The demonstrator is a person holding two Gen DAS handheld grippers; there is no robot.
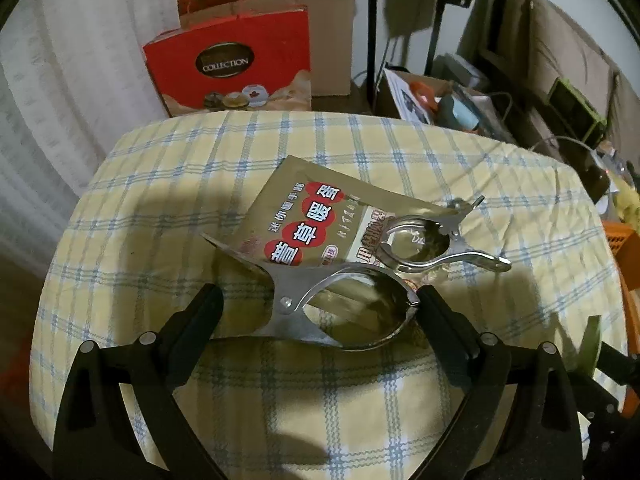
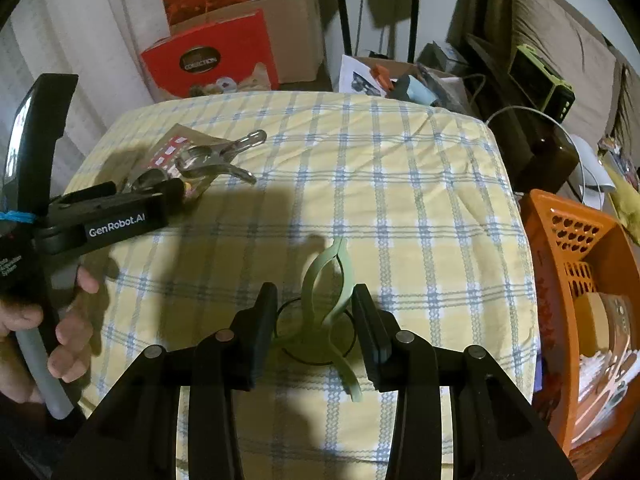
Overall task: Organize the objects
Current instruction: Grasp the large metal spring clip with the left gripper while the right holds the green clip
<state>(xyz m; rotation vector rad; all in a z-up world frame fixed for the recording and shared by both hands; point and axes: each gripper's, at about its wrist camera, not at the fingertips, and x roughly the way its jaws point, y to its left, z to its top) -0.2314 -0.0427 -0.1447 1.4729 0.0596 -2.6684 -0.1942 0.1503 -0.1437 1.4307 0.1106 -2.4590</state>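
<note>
The left gripper [image 1: 316, 312] is standing wide apart around the big steel clip [image 1: 320, 304] near the cushion's [image 1: 160, 200] left edge; closing skewed, it risks dragging the packet [image 1: 320, 216] underneath. The right gripper [image 2: 314, 320] is pinching a pale green clip [image 2: 324, 280], springy and liable to slip. Farther off, a smaller steel clip [image 1: 432, 240] is glinting on the packet.

Behind the yellow checked cloth [image 1: 160, 208] we see a red cardboard gift box [image 1: 228, 68] and a plain brown carton [image 1: 332, 40]. An orange plastic basket [image 2: 560, 232] sits beside the cloth.
</note>
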